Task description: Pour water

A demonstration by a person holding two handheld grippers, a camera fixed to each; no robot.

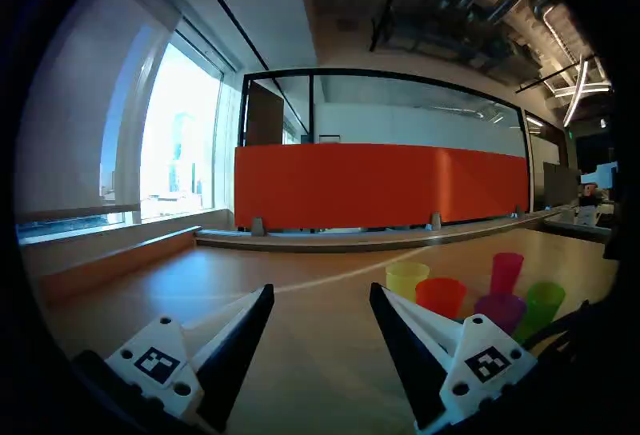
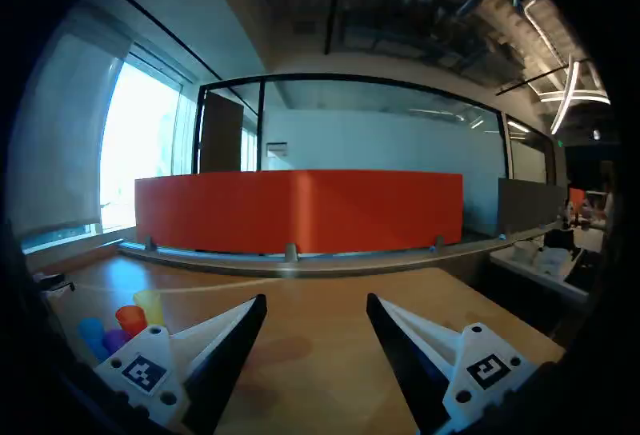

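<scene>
Both tools hover low over the wooden bench, and neither has hold of anything. The left gripper has its fingers spread wide with only bare bench between them. The right gripper is just as wide apart and just as empty.

The cups sit in a tight bunch on the bench between the two tools: just right of the left gripper, and well off to the left of the right one. In the left gripper view I make out a yellow cup, an orange cup, a tall pink cup, a purple cup and a green cup. The right gripper view adds a blue cup. Whether any of them holds water I cannot tell. An orange screen runs along the far edge of the bench.

The crowding looks like the main trouble. Wide fingers reaching into that bunch could catch a neighbour and topple it. These look like light plastic cups, so a hard squeeze might buckle the wall and slop the contents. A loose hold might let the cup slip as it tilts. Pouring too fast, or off-centre over a narrow mouth, would send water across the bench.
</scene>
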